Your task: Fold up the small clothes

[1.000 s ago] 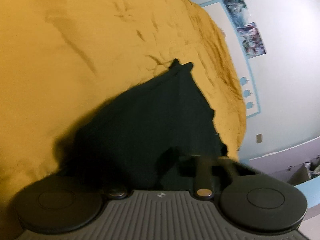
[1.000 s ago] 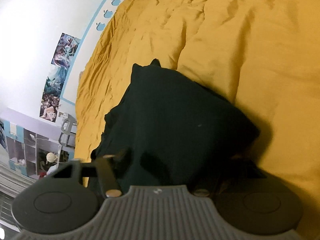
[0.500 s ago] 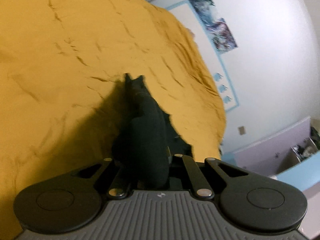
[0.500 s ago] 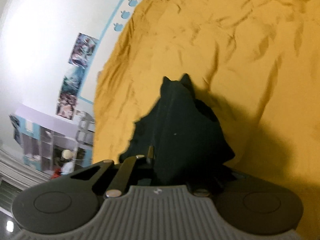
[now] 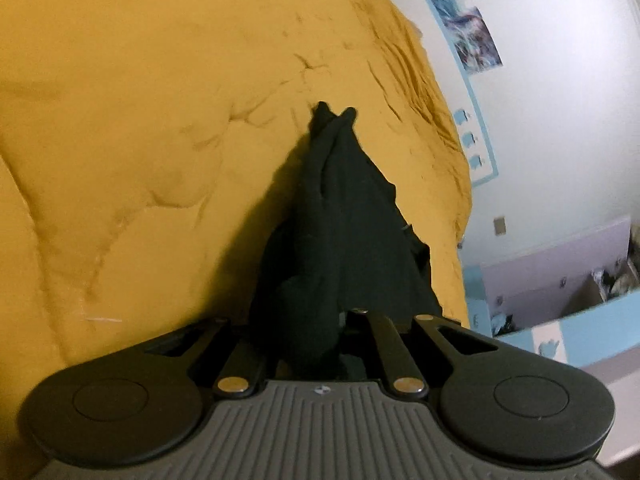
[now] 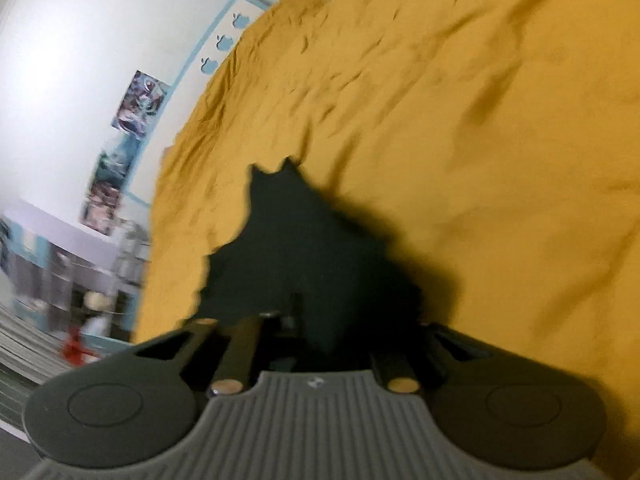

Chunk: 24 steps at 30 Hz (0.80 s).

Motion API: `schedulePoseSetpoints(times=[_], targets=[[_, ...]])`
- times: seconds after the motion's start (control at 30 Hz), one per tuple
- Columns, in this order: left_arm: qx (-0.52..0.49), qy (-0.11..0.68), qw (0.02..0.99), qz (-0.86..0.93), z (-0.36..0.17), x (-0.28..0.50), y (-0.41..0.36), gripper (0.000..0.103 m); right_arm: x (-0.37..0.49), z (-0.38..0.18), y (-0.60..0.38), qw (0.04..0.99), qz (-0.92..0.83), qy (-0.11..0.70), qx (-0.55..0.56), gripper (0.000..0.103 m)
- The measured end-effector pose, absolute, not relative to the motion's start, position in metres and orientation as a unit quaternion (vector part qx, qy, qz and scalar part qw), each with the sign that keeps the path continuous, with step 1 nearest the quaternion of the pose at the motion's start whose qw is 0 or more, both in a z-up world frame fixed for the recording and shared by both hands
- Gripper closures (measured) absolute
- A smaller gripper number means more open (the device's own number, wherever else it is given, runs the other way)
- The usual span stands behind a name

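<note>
Both tongs are engaged on one dark garment, which lies on a bed under a mustard-yellow bedspread.

Left tongs: jaws narrow and opening slightly, with a thick bunch of the dark cloth gathered between them and rising out of the grip. Held, as far as the left wrist view shows.

Right tongs: jaws likewise narrow and easing open, with the same garment running into them. This view is smeared by motion and the fingertips are lost against the dark cloth, so the grip on this side is probable, not confirmed.

Change noted: a second ago the garment lay spread broad and flat in front of both tongs, which stood wider. It is now drawn up into a narrow, tapering ridge, its two small far points resting on the bedspread while the near end is lifted. The wall posters and the cluttered shelving have also shifted across both views, consistent with both hands travelling together.

Assessment: the near edge has been pinched at two places and is being carried, most likely toward the far edge to make a fold. The fold is not yet laid. The slackening jaws are a risk: cloth may slip before it is placed.
</note>
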State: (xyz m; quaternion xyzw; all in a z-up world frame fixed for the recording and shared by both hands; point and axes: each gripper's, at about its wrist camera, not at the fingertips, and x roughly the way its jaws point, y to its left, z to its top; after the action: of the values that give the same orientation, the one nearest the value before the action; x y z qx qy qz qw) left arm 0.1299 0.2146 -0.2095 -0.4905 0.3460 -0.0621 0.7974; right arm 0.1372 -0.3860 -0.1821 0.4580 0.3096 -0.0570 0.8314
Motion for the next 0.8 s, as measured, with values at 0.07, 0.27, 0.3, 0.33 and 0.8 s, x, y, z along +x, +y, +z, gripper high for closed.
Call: schedulePoseSetpoints(times=[0.07,0.27,0.3,0.33,0.8], targets=[[-0.456,0.357,0.813,-0.052,-0.194,0.123,0.222,0.088,0.13,-0.179,-0.393,0.827,-0.059,0.312,0.464,0.09],[-0.368,0.334,0.867,0.028,-0.139,0.076,0.241,0.074,0.099,-0.129,-0.408,0.869,-0.133,0.286,0.382,0.069],[-0.354,0.325,0.877,0.026,-0.129,0.073,0.239,0.074,0.095,-0.116,-0.404,0.882,-0.139,0.267,0.362,0.069],[-0.34,0.316,0.886,0.019,-0.118,0.071,0.233,0.073,0.091,-0.105,-0.398,0.894,-0.135,0.248,0.347,0.069],[-0.237,0.33,0.903,-0.141,-0.154,0.144,0.073,0.062,0.158,-0.151,-0.199,0.885,0.186,0.305,0.298,0.07]])
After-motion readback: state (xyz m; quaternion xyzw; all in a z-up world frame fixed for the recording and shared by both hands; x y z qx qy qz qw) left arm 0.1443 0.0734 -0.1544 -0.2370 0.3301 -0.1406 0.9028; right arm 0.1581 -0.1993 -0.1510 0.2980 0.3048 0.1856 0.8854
